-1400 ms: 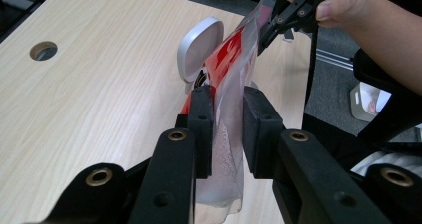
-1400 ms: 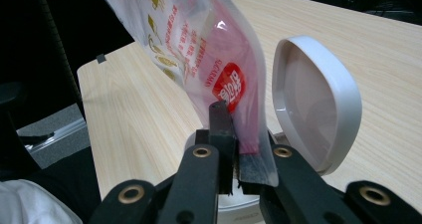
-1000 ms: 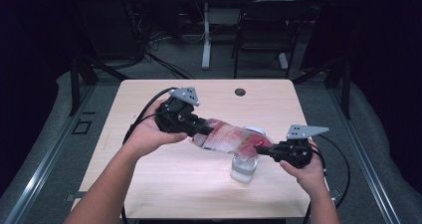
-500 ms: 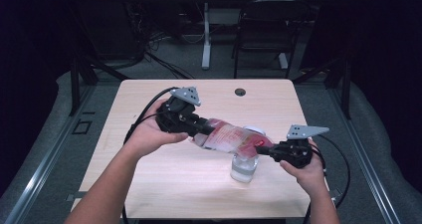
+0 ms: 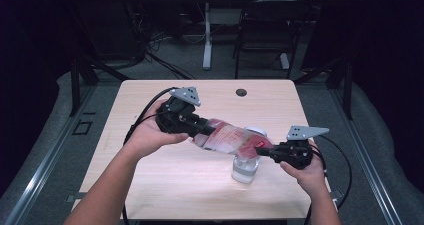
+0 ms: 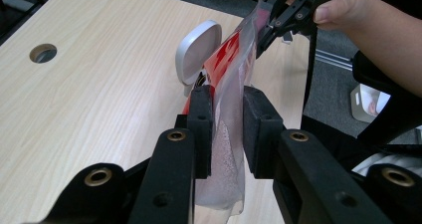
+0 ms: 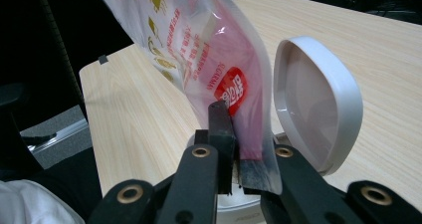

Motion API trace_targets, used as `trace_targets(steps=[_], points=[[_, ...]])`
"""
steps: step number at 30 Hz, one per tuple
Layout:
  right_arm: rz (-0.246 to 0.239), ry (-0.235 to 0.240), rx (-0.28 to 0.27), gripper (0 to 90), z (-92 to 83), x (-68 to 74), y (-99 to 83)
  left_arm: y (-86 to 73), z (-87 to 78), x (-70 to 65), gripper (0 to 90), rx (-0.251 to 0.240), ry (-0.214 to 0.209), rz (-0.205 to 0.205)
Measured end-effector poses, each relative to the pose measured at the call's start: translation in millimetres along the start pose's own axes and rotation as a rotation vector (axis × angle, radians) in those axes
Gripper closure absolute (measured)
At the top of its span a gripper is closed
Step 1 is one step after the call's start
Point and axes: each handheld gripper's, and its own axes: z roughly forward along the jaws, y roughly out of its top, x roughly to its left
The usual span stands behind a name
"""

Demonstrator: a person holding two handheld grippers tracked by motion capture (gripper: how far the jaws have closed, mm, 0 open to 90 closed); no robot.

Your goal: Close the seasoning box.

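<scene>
- Desk (image 5: 165, 180): light wood top, round cable hole (image 5: 241, 92) near far edge, centre. Dark floor all round.
- Person: two forearms come in from near edge. Left hand (image 5: 145, 135) at left-centre of desk, right hand (image 5: 307, 167) at near right.
- Left hand-held gripper (image 5: 200, 132): black, grey 3-cornered plate on top, cable trailing off to the left. Points right, twd the other gripper. In left gripper view its pads (image 6: 201, 129) clamp one end of the pouch – closed on it, w/ film squeezed between the jaws.
- Right hand-held gripper (image 5: 262, 150): black, grey plate on top, cable looping at right desk edge. Points left. In right gripper view the jaws pinch the pouch's other end – closed on it; film edge pokes out below the pads (image 7: 221, 134).
- Pouch (image 5: 232, 140): clear plastic w/ red & white print, stretched between the 2 grippers above desk centre, running from far left down to near right. Pale granular stuff shows inside at the left gripper's end (image 6: 224, 154). Right end hangs just over the jar.
- Jar (image 5: 245, 170): small, clear, stands on desk at near right of centre, under the pouch, just left of right hand.
- Lid (image 7: 318, 104): white, oval, flipped up, standing open beside the pouch on the jar's far side.
</scene>
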Motion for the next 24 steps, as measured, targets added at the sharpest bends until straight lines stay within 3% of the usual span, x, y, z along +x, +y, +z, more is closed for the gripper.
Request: trace_targets(steps=[24], points=[[0.003,-0.007,0.005,88.3,0.8,-2.4,-1.8,1.7,1.8,1.9,74.3,-0.022,-0.004,-0.011]])
